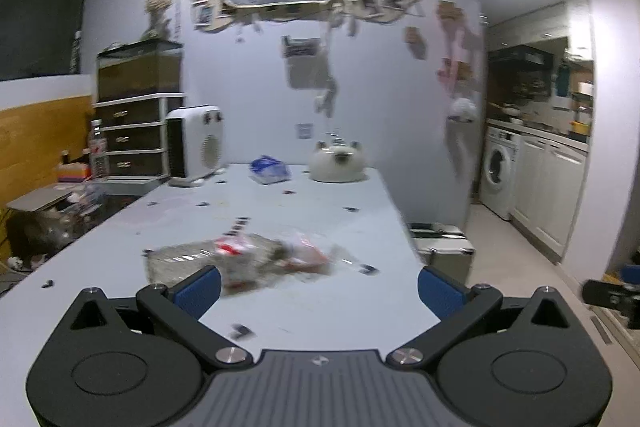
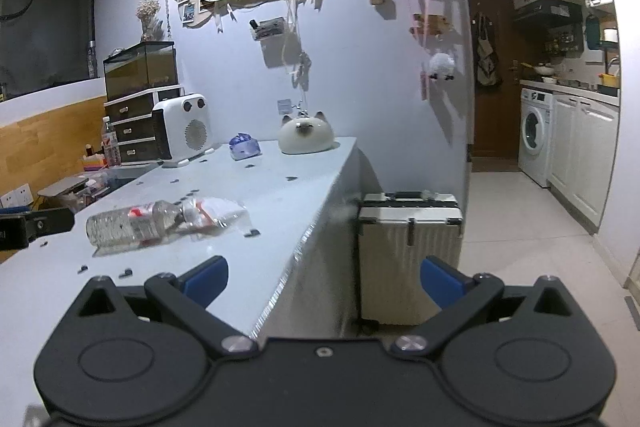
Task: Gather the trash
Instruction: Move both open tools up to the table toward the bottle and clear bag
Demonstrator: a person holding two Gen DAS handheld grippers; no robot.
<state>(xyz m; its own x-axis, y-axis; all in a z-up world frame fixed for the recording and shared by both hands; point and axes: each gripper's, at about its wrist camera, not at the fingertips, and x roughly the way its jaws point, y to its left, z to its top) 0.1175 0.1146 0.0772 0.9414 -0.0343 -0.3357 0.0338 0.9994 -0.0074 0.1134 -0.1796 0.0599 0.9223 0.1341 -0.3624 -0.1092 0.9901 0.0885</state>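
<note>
An empty clear plastic bottle [image 2: 132, 225] with a red label lies on its side on the white table [image 2: 256, 187]. A crumpled clear wrapper with red print [image 2: 212, 213] lies against its neck. Both show blurred in the left wrist view, the bottle [image 1: 200, 261] and the wrapper [image 1: 308, 253]. A crumpled blue bag [image 2: 244, 146] lies at the far end; it also shows in the left wrist view [image 1: 269, 169]. My left gripper [image 1: 320, 291] is open and empty, just short of the bottle. My right gripper [image 2: 324, 281] is open and empty, over the table's right edge.
A white heater [image 2: 182, 131] and a white cat-shaped pot [image 2: 306, 135] stand at the table's far end. A white suitcase [image 2: 408, 251] stands on the floor right of the table. Drawers with a glass tank [image 2: 140, 67] stand at the left. A kitchen opens at the right.
</note>
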